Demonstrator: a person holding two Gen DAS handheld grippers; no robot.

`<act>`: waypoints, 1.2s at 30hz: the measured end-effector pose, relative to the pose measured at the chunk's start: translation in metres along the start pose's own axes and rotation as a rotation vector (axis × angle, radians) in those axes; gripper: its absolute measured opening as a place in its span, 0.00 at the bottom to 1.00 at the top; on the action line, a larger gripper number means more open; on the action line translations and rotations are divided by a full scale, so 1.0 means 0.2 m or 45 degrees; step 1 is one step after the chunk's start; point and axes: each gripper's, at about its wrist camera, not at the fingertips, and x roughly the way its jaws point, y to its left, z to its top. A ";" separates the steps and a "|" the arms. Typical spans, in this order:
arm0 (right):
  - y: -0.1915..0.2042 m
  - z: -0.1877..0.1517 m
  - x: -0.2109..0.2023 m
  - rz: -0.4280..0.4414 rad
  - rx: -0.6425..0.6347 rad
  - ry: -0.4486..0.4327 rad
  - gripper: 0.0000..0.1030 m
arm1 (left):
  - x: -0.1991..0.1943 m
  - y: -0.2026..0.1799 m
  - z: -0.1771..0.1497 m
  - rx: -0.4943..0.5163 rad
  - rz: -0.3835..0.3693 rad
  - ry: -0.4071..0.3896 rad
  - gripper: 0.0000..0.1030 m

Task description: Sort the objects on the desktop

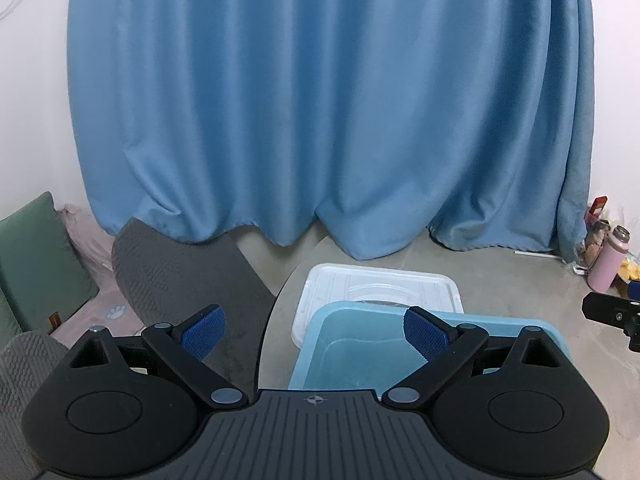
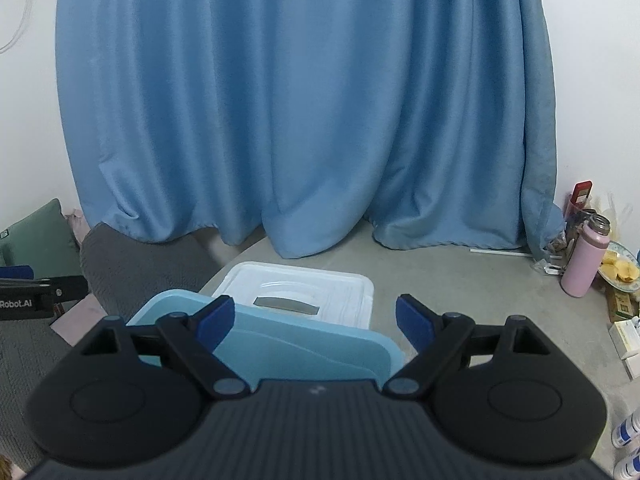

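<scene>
A light blue plastic bin (image 1: 360, 356) stands on the table just beyond my left gripper (image 1: 314, 330), whose blue pads are spread wide and hold nothing. Behind the bin lies a white lidded box (image 1: 380, 284). In the right wrist view the same blue bin (image 2: 304, 344) sits low between the fingers of my right gripper (image 2: 316, 324), also open and empty, with the white box (image 2: 304, 288) behind it. The tip of the right gripper (image 1: 612, 312) shows at the left view's right edge. The table's sortable objects are hidden below both views.
A blue curtain (image 1: 320, 100) fills the background. A grey chair back (image 1: 176, 268) and green cushion (image 1: 36, 264) stand left. A pink bottle (image 2: 584, 256), a plate of yellow food (image 2: 620, 272) and small boxes (image 2: 628, 340) crowd the floor at right.
</scene>
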 end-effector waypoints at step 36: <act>0.19 0.44 0.27 -0.190 0.103 0.035 0.85 | 0.60 0.26 0.51 0.175 -0.280 0.153 0.95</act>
